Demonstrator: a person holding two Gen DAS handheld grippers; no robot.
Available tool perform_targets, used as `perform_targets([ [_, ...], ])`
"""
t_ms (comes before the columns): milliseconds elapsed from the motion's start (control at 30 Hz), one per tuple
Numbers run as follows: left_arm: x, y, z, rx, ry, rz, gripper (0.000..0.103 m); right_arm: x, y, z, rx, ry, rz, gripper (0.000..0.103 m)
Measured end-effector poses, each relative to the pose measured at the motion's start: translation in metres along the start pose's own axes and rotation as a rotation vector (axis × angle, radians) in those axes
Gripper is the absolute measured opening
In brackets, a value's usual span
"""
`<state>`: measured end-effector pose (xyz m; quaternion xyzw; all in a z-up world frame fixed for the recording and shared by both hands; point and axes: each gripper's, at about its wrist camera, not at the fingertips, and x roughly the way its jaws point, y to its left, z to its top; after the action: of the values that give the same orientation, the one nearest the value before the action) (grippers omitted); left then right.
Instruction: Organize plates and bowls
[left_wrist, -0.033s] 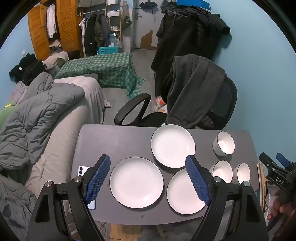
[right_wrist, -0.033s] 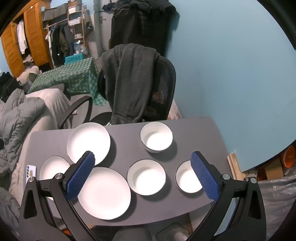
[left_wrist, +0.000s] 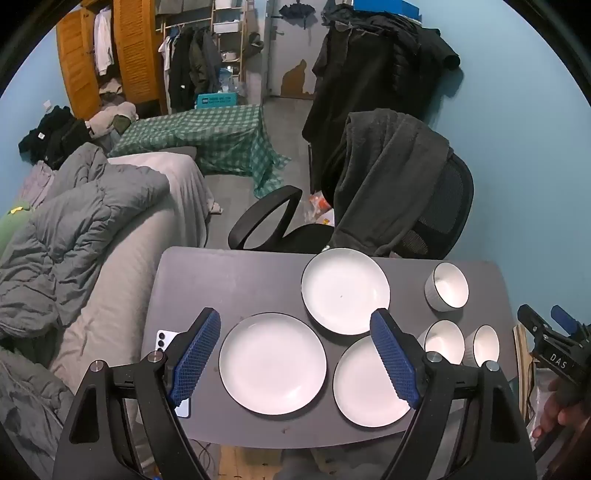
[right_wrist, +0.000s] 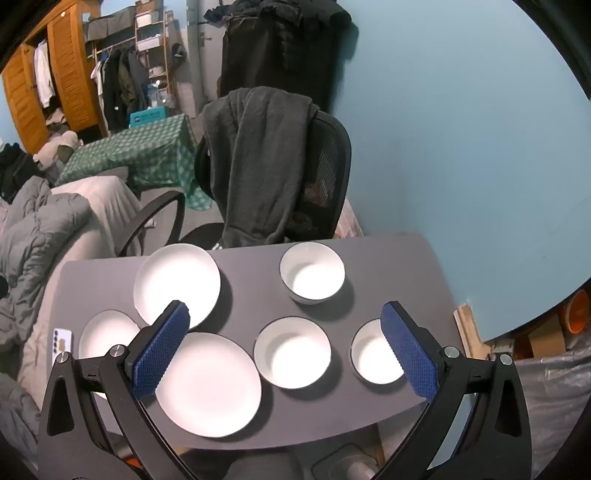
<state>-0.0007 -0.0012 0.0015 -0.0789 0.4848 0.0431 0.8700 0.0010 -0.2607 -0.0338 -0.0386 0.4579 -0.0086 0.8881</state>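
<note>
Six white ceramic pieces with thin dark rims sit apart from one another on a grey rounded table (left_wrist: 229, 280). Plates, left wrist view: one flat round plate (left_wrist: 272, 363) at lower centre; a second (left_wrist: 364, 384) at lower right of it, partly behind a blue pad; a third (left_wrist: 345, 290) above, near the table's far edge. Bowls, right wrist view: one deep bowl (right_wrist: 312, 272) at upper centre; a shallower bowl (right_wrist: 291, 352) below it; a small bowl (right_wrist: 375, 356) at lower right. White smartphone (left_wrist: 162, 338) at the table's left edge. Black mesh office chair (right_wrist: 328, 162) draped with a dark grey garment stands behind the table. Left tongs (left_wrist: 295, 358): spread wide, holding nothing, above the plates. Right tongs (right_wrist: 282, 352): spread wide, holding nothing, above the bowls.
</note>
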Motion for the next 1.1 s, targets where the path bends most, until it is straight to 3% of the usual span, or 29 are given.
perform_targets([
  [333, 0.003, 0.019, -0.010, -0.010, -0.021, -0.007, 0.085, 0.007, 0.006, 0.002, 0.008, -0.001, 0.006, 0.101],
  [600, -0.002, 0.011, 0.000, 0.002, -0.018, 0.027, 0.085, 0.010, 0.007, -0.002, 0.007, 0.013, 0.011, 0.101],
  [1100, 0.002, 0.014, -0.001, -0.022, 0.006, 0.020, 0.085, 0.011, 0.010, 0.000, -0.016, 0.022, 0.018, 0.101],
])
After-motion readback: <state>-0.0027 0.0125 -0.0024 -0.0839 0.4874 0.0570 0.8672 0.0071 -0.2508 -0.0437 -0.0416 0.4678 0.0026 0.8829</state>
